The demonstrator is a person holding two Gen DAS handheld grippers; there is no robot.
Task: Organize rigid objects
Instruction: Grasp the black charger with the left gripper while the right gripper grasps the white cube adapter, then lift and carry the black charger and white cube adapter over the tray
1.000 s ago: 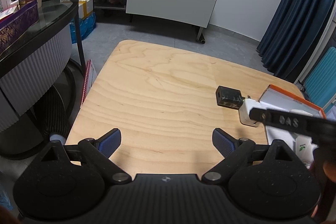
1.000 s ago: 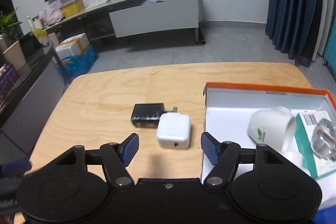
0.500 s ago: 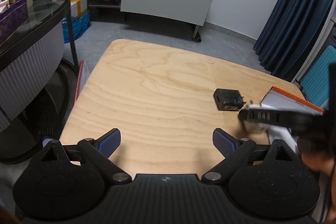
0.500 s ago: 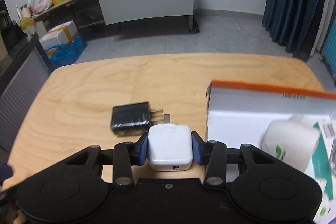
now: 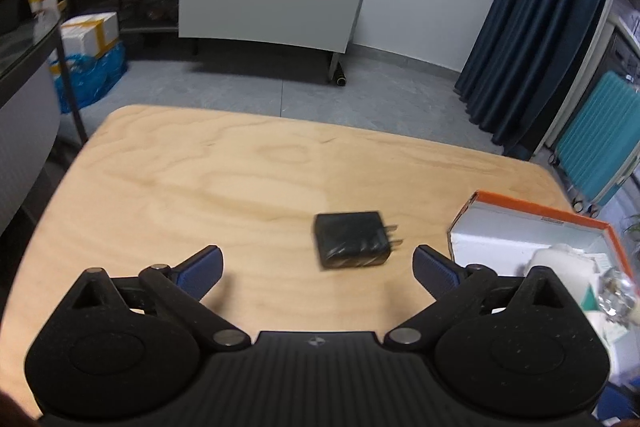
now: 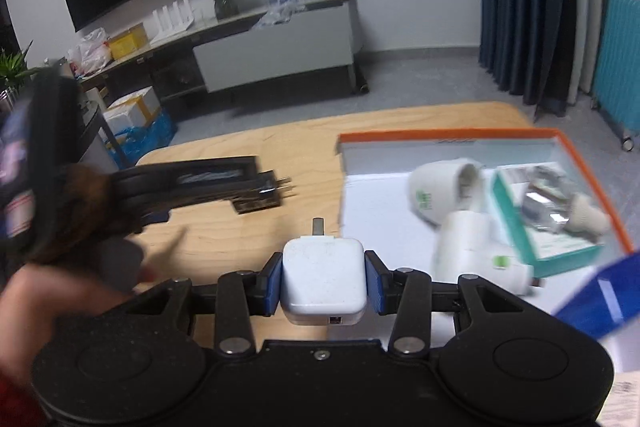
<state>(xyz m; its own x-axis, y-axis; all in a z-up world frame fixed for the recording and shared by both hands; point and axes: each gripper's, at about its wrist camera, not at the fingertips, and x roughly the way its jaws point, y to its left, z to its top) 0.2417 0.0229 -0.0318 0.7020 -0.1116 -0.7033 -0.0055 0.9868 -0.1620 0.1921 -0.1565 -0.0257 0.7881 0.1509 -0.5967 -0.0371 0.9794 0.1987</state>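
While the right gripper (image 6: 324,287) pinches the white charger (image 6: 323,277) between its blue pads (image 6: 273,282), lifted above the table (image 6: 248,239) just left of the box (image 6: 448,135), the left gripper (image 5: 316,267) hangs with its fingers spread wide and nothing between them. Only the right wrist view shows the white charger, with a metal prong pointing away from the camera. Both views show the black charger (image 5: 352,240): from the left wrist it lies flat on the table, left of the box and apart from it, prongs pointing toward the box, in front of the spread fingers. From the right wrist it is largely hidden behind the blurred body of the left gripper, with only its prongs and one end showing (image 6: 260,197).

The orange-rimmed box sits at the table's right edge. The right wrist view looks well into it: two white cylindrical items, a teal-edged carton (image 6: 544,223) and a shiny clear item on top of that. From the left wrist, only the box's near corner and part of these contents show, blurred.
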